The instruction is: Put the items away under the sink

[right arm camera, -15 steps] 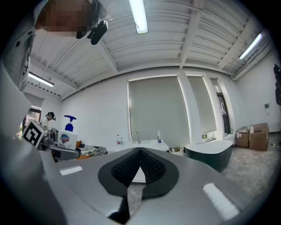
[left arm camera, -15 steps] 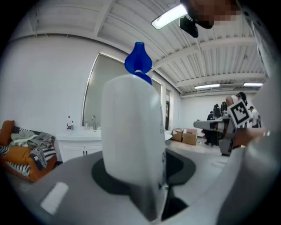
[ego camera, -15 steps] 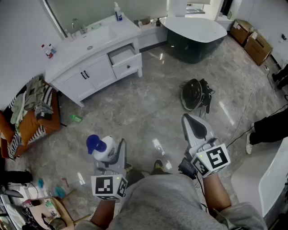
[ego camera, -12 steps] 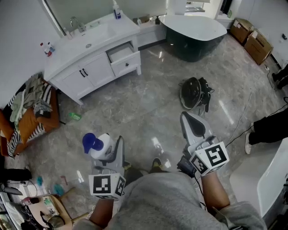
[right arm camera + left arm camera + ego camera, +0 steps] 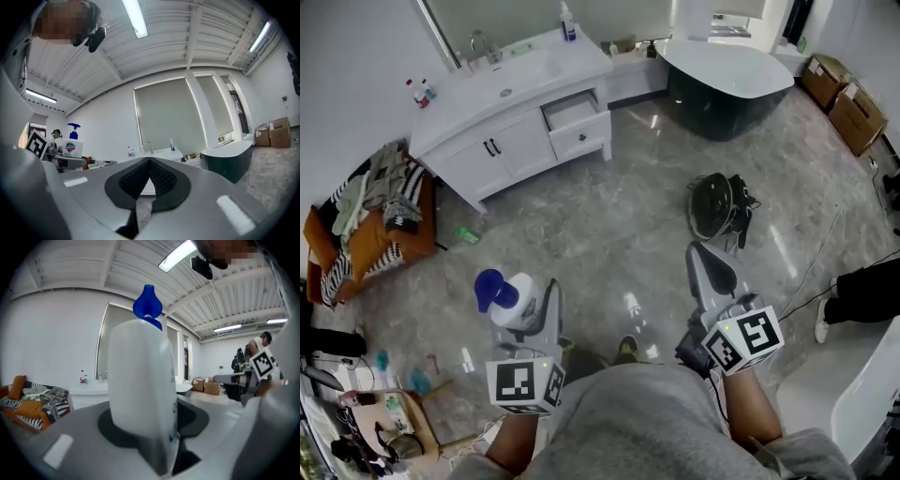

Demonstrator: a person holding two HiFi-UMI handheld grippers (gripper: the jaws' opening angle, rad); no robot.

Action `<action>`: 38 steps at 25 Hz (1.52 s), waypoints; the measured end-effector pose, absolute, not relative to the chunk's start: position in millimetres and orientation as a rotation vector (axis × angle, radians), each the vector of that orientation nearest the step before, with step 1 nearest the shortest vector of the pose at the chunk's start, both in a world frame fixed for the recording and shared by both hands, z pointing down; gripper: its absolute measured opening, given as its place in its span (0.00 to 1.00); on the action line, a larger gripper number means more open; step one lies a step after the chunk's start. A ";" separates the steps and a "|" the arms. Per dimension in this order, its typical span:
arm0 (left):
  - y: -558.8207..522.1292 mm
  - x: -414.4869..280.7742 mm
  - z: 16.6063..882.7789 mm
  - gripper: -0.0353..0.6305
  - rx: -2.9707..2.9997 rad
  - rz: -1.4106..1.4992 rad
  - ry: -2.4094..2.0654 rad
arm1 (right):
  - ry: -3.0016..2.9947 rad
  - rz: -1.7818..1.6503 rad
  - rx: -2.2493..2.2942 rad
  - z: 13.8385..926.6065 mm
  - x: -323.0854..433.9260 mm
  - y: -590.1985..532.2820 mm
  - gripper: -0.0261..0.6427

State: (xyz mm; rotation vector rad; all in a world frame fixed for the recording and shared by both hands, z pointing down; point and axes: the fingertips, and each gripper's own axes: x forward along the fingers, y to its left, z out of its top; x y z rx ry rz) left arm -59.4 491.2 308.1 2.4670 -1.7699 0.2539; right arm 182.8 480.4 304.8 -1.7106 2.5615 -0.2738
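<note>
Head view: wide floor (image 5: pixel 600 225) separates soap bottle (image 5: pixel 512 302) from vanity (image 5: pixel 520 148) front

Head looks down; gripper views (level) face vanity (image 5: pixel 520 150).

Plain grey sweatshirt (image 5: pixel 647 422)

A bathroom, though set in a hall-like room. A white vanity (image 5: pixel 520 141) with sink (image 5: pixel 525 67), a mirror (image 5: pixel 516 19) and a dark bathtub (image 5: pixel 727 108) stand on a marble-look floor (image 5: pixel 609 225). Cardboard boxes (image 5: pixel 855 112) sit by the wall, and tube lights (image 5: pixel 135 18) hang from a ribbed industrial ceiling (image 5: pixel 197 33).
</note>
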 end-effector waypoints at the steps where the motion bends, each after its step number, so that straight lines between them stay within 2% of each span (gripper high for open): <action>1: 492.8 -58.5 308.2 0.34 2.468 0.258 -1.772 | 2.563 -0.279 -1.704 305.9 183.4 481.4 0.04; 21: 495.0 -50.6 315.6 0.34 2.492 0.247 -1.735 | 2.541 -0.208 -1.686 310.4 182.8 481.3 0.04; 38: 392.4 -68.7 323.2 0.33 2.498 0.237 -1.683 | 2.598 -0.207 -1.675 313.6 144.0 381.2 0.04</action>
